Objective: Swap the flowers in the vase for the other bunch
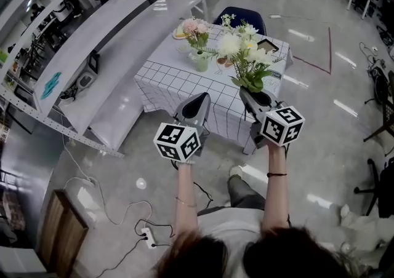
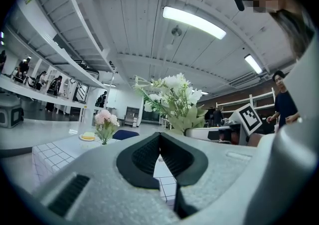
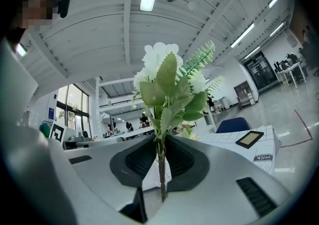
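Observation:
Pink flowers [image 1: 196, 27] stand in a pale green vase [image 1: 201, 61] on the table with the checked cloth [image 1: 169, 81]; the left gripper view shows them far off [image 2: 105, 122]. My right gripper [image 1: 253, 95] is shut on the stems of a white-and-green bunch [image 1: 245, 54], held upright in front of the table's near edge. In the right gripper view the stems [image 3: 160, 171] run up between the pads and the bunch [image 3: 168, 92] fills the middle. My left gripper [image 1: 197, 104] is shut with nothing in it, level beside the right one, short of the table; its jaws [image 2: 159, 142] meet.
A blue chair [image 1: 242, 17] stands behind the table. On the cloth lie a dark frame [image 1: 268, 44] and a plate with something yellow [image 1: 179, 35]. White shelving [image 1: 92, 31] runs along the left. A power strip and cable [image 1: 148, 237] lie on the floor near the person's feet.

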The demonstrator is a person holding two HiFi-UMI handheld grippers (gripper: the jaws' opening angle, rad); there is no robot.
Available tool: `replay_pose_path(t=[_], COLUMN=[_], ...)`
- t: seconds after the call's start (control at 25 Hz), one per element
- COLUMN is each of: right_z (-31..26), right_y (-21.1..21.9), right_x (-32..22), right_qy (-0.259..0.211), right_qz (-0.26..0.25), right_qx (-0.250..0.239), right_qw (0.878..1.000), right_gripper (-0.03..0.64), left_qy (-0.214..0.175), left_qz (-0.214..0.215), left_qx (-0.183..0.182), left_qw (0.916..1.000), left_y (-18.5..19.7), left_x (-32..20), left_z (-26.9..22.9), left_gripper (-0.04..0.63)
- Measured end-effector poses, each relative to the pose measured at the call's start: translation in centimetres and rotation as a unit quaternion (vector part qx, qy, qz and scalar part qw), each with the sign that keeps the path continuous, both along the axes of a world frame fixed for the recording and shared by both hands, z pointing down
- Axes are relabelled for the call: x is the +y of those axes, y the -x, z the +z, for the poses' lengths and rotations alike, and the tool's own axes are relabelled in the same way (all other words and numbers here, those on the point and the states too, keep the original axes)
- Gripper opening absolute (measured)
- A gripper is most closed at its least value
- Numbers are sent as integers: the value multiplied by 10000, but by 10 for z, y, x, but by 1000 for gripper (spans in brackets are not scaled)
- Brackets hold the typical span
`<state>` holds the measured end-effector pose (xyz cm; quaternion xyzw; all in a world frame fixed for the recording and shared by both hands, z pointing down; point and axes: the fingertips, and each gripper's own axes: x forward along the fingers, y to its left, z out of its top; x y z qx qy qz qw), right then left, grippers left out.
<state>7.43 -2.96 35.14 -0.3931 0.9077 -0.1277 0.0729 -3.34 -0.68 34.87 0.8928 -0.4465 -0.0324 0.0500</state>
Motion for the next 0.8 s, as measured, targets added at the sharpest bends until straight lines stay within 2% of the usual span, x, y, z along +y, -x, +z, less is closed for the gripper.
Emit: replay_pose_path(t=[0.56, 0.8], right_z=[0, -8], right_y=[-3, 3], right_x=[-92, -130], right_qy=[181, 168], right_qz=[-42, -125], right_qx=[-65, -140], right_qw=[9998, 9997], right_gripper=[52, 52], left_qy=[145, 165], left_qz=[8, -330], left_qx=[42, -25], left_qw=[9999, 9993], left_y=[-6, 4], left_x=[-87, -124], left_z=[0, -2], left_gripper=[11, 11])
